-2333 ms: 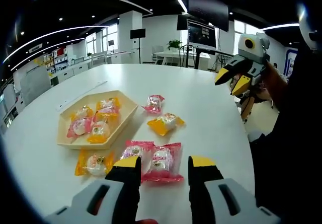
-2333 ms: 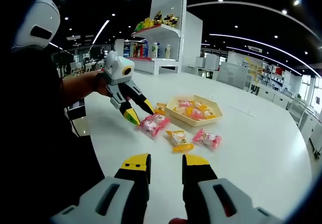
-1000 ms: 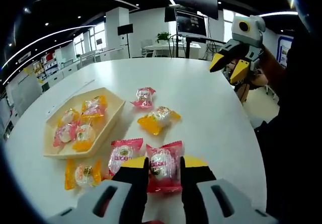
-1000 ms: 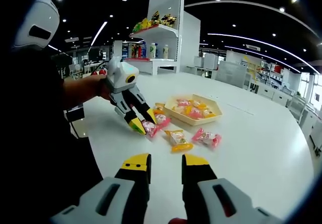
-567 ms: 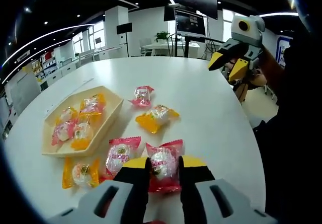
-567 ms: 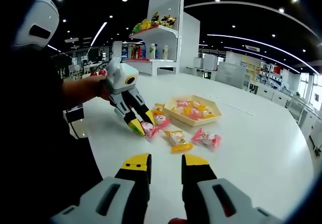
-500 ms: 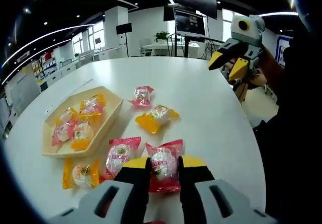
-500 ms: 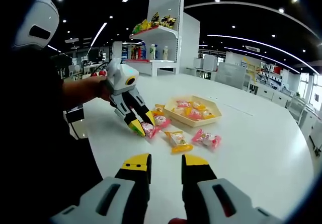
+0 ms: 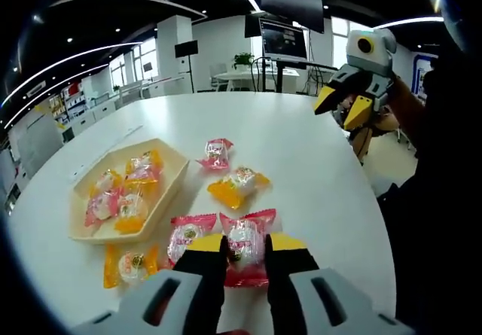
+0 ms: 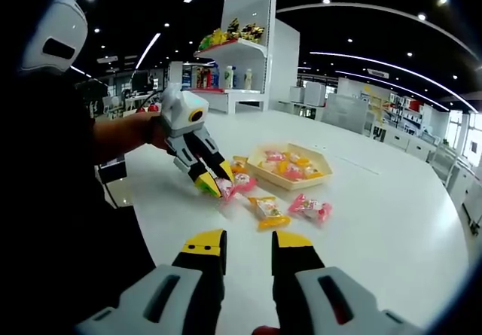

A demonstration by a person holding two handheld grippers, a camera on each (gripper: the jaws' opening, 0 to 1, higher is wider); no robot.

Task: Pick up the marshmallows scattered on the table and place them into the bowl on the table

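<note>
The left gripper (image 9: 245,246) is closed tight on a pink marshmallow pack (image 9: 246,237), with one jaw on each side of it. In the right gripper view the same left gripper (image 10: 218,184) points down at the white bench (image 10: 376,222) with the pink pack (image 10: 227,191) pinched at its tips.

Just beside that pack, on the left of the left gripper, lies another pink pack (image 9: 188,235). Further to the left is a yellow pack (image 9: 130,263). Ahead of the left gripper lies a yellow pack (image 9: 238,185), and past that one a small pink pack (image 9: 216,152).

The bowl (image 9: 178,175) sits ahead and to the left of the left gripper. It is pale with flat sides, and it has pink and yellow packs inside. In the right gripper view the bowl (image 10: 320,177) is far ahead, past the loose packs.

The right gripper (image 10: 248,246) hangs over bare bench. Its jaws are a little apart with nothing between them. In the left gripper view the right gripper (image 9: 340,108) is up in the air, far ahead on the right.
</note>
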